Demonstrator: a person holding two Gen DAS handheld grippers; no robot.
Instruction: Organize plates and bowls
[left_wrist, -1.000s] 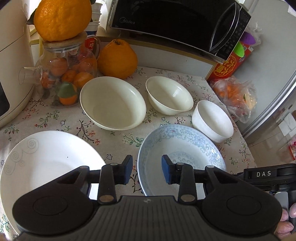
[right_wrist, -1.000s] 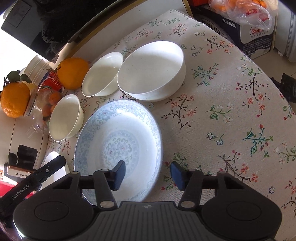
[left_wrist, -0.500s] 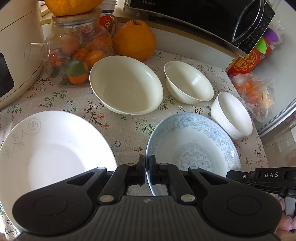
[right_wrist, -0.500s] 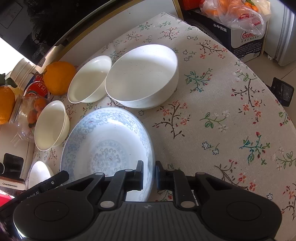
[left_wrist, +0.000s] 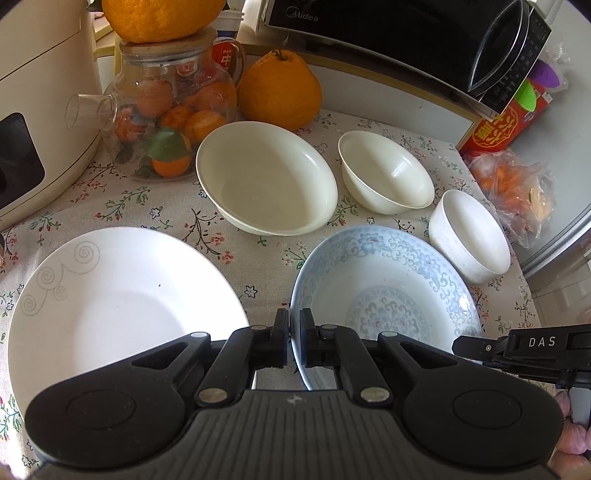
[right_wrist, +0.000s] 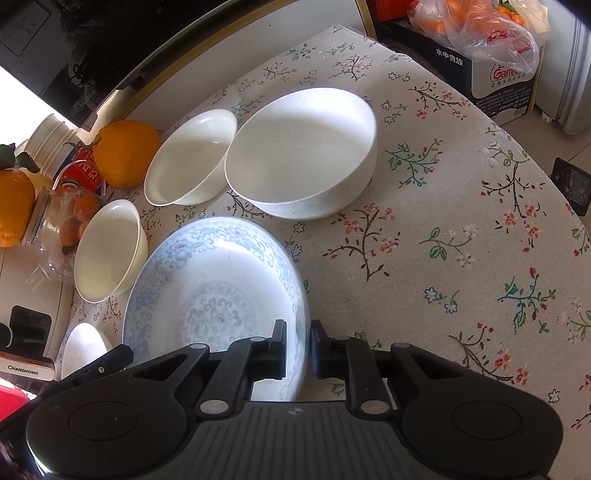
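Observation:
A blue-patterned plate lies on the floral tablecloth. My left gripper is shut on its left rim, and my right gripper is shut on the opposite rim of the same plate. Left of it lies a white plate with grey swirls. Behind them stand a wide cream bowl, a small cream bowl and a white speckled bowl. The right gripper's body shows at the lower right of the left wrist view.
At the back are a glass jar of oranges, a large orange fruit, a black microwave and a cream appliance. A bag of oranges on a carton sits past the table's curved right edge.
A second ago both grippers stood open over the blue-patterned plate's rims. Both have since closed onto those rims, and the plate has stayed in place.

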